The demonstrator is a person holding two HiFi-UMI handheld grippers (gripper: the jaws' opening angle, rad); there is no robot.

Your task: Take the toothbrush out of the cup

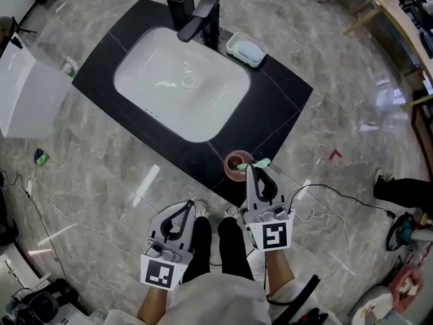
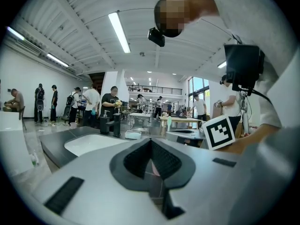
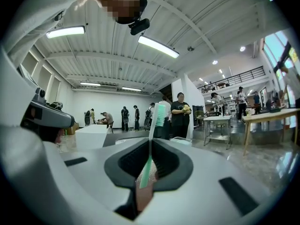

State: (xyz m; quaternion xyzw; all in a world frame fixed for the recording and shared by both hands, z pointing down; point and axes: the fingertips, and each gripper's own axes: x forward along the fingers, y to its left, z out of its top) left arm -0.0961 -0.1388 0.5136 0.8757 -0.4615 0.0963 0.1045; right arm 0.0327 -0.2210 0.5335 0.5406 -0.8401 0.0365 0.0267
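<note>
Left claw (image 1: 190, 208) sits shut and empty, well short of the tabletop (image 1: 284, 100); right claw (image 1: 252, 170) is clamped on the toothbrush (image 3: 151, 146) handle, long axis upright, bristles up, over the cup (image 1: 234, 167), so pull straight up.

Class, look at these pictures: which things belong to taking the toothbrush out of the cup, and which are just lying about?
Part of the job: toothbrush, cup, right gripper clamped on the toothbrush.
Just lying about: soap dispenser, faucet, soap dish, sink, idle left gripper.
</note>
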